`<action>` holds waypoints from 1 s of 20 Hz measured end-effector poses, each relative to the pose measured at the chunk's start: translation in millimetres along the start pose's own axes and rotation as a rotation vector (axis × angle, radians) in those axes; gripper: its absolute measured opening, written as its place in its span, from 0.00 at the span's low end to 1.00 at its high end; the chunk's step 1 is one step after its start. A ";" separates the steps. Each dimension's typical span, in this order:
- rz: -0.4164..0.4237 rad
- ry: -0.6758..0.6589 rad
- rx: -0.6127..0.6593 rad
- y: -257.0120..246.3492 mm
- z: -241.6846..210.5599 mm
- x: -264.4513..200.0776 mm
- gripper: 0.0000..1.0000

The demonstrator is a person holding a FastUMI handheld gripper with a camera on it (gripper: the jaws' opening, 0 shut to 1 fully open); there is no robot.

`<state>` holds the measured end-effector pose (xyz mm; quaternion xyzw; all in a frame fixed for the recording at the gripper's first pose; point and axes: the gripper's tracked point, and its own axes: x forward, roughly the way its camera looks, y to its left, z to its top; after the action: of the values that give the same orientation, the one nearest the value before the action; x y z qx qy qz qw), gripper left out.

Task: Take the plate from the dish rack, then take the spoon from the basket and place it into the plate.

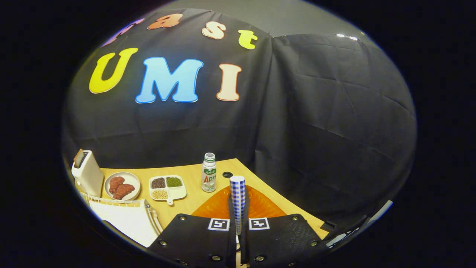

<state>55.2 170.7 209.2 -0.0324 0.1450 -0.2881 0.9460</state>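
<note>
Blue-and-white checked, a slim spoon handle is seen clamped upright in the gripper, whose black fingers are drawn narrow against it. Just beyond the handle an orange ribbed plate is laid on the wooden table, so the plate stage is judged done and only the drop remains. Past the plate a small white bottle is standing; leftward, a divided tray of beans, a dish of meat, a white toaster and a white wire rack are kept clear of the path.
</note>
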 end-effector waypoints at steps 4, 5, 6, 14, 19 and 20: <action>0.069 -0.005 -0.009 34.9 -10.5 -59.3 0.05; 0.087 0.000 -0.012 44.3 -17.6 -73.6 0.05; 0.105 0.005 -0.011 54.2 -24.7 -87.1 0.04; 0.256 0.126 -0.032 121.6 -102.1 -160.8 0.04; 0.309 0.207 -0.085 145.5 -154.4 -173.5 0.05; 0.316 0.227 -0.092 148.7 -164.5 -173.5 0.05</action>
<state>-50.8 394.2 74.9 -0.0196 0.2668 -0.1309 0.9546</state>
